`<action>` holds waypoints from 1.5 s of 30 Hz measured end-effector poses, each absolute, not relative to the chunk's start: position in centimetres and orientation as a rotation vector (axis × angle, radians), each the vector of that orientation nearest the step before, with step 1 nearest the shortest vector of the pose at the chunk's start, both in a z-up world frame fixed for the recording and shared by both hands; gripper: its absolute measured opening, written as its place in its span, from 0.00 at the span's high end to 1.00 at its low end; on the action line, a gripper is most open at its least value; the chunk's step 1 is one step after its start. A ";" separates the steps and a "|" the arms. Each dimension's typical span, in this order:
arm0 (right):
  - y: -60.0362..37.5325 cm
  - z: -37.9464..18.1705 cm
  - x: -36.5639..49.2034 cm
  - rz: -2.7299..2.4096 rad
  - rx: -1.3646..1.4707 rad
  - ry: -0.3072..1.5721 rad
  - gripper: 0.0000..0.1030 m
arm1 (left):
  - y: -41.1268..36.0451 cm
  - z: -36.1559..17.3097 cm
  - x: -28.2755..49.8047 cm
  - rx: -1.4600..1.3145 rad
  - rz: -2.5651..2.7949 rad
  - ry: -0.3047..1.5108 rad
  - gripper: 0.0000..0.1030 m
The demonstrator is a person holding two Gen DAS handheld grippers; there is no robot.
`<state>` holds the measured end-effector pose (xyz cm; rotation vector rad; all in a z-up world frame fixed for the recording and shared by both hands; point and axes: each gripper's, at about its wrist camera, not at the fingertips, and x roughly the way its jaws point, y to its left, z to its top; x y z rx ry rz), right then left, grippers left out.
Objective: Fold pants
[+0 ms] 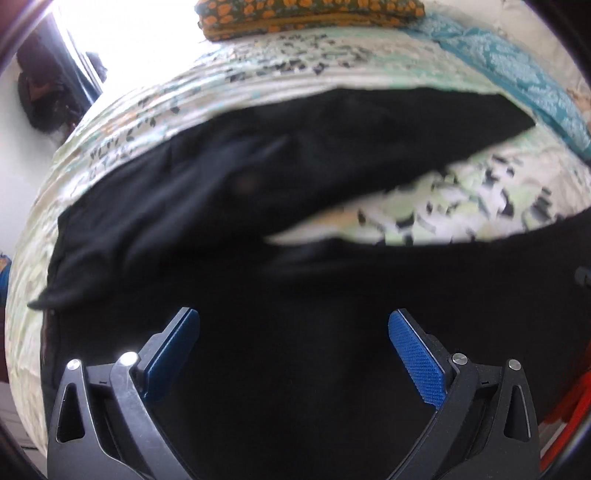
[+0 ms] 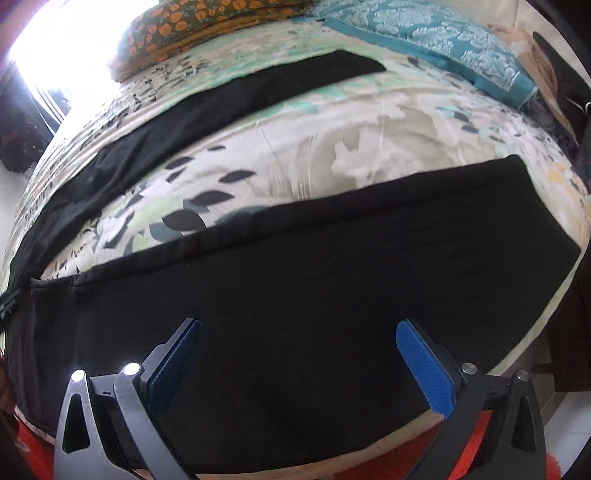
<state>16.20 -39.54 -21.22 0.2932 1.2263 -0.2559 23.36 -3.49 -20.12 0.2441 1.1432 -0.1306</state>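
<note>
The black pants [image 2: 295, 266] lie spread on a bed [image 2: 369, 147] that is covered with a pale sheet printed with dark and green leaves. In the right wrist view the two legs go apart from each other: the near leg [image 2: 332, 240] runs across the front of the bed close to its edge, and the far leg [image 2: 221, 107] stretches away toward the pillows, with a wide wedge of sheet between them. The legs meet at the left side of this view. The right gripper [image 2: 299, 362] hangs over the near leg with its jaws wide apart, and nothing is between the blue pads [image 2: 424, 369]. In the left wrist view the left gripper [image 1: 293, 354] is over the upper part of the pants [image 1: 295, 350], also with its jaws standing open and empty; black cloth fills the gap between the pads [image 1: 415, 354], but I cannot tell if they touch it. The picture here is a little blurred. One leg [image 1: 295, 155] goes away to the right across the sheet [image 1: 461, 206]. At the head of the bed lie an orange-spotted pillow [image 2: 192, 33] and, just beside it, a teal patterned pillow [image 2: 436, 40]. Below the bed edge something red [image 2: 369, 469] shows on the floor.
</note>
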 end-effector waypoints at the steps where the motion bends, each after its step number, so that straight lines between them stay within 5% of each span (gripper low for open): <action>1: -39.5 -22.2 16.7 -0.265 0.271 1.261 0.00 | -3.2 -21.1 22.9 0.222 -0.123 1.139 0.00; 8: -39.0 -18.0 15.1 -0.318 0.220 1.067 0.00 | 2.2 -17.5 20.8 -0.002 0.034 1.085 0.01; 14: -37.9 -22.4 16.4 -0.284 0.196 1.243 0.00 | 8.4 -20.1 18.9 -0.024 0.172 1.113 0.00; 20: -35.6 -19.5 16.0 -0.261 0.099 1.118 0.00 | 11.2 -17.6 19.1 -0.003 0.219 1.032 0.01; 24: -34.6 -20.9 16.7 -0.235 0.064 1.179 0.00 | 17.2 -20.5 21.1 -0.162 0.326 1.123 0.00; 34: -35.2 -21.0 16.8 -0.237 0.086 1.176 0.00 | 12.5 -15.1 22.3 -0.171 0.190 0.974 0.01; 45: -35.7 -21.4 17.3 -0.214 0.110 1.181 0.00 | 14.5 -18.4 27.1 -0.177 0.338 1.061 0.01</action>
